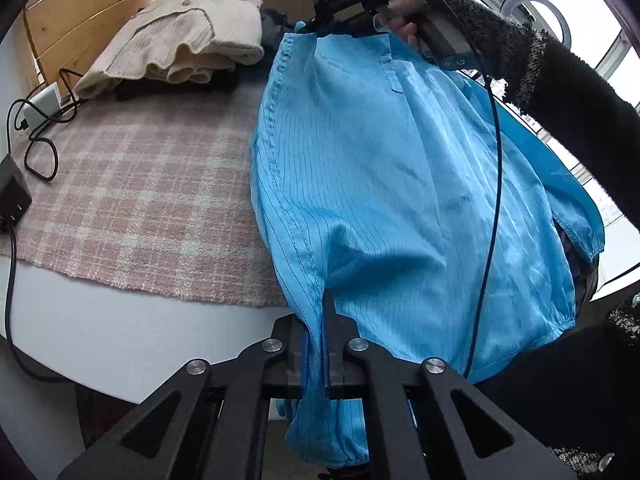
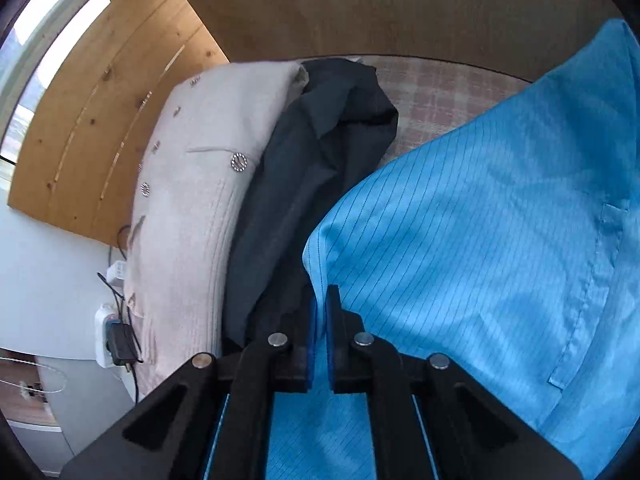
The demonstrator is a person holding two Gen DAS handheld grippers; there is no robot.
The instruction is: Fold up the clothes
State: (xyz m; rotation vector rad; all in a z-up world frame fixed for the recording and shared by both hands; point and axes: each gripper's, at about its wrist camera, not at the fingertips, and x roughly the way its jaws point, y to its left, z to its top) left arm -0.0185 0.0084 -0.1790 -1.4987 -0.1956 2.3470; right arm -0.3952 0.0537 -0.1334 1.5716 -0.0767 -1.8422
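A bright blue pinstriped garment (image 1: 392, 184) hangs stretched in the air above the table's right side. My left gripper (image 1: 316, 312) is shut on its near lower edge, with cloth bunched between the fingers. In the left wrist view the right gripper (image 1: 344, 24) pinches the garment's far top edge, held by a hand in a dark fuzzy sleeve (image 1: 560, 76). In the right wrist view my right gripper (image 2: 322, 300) is shut on the blue garment (image 2: 480, 240), which spreads away to the right.
A pink plaid cloth (image 1: 140, 200) covers the white table (image 1: 120, 340). A folded cream cardigan (image 1: 192, 40) and a dark garment (image 2: 320, 168) lie at the back. Cables and a charger (image 1: 36, 108) sit at the left edge. Wooden panels stand behind.
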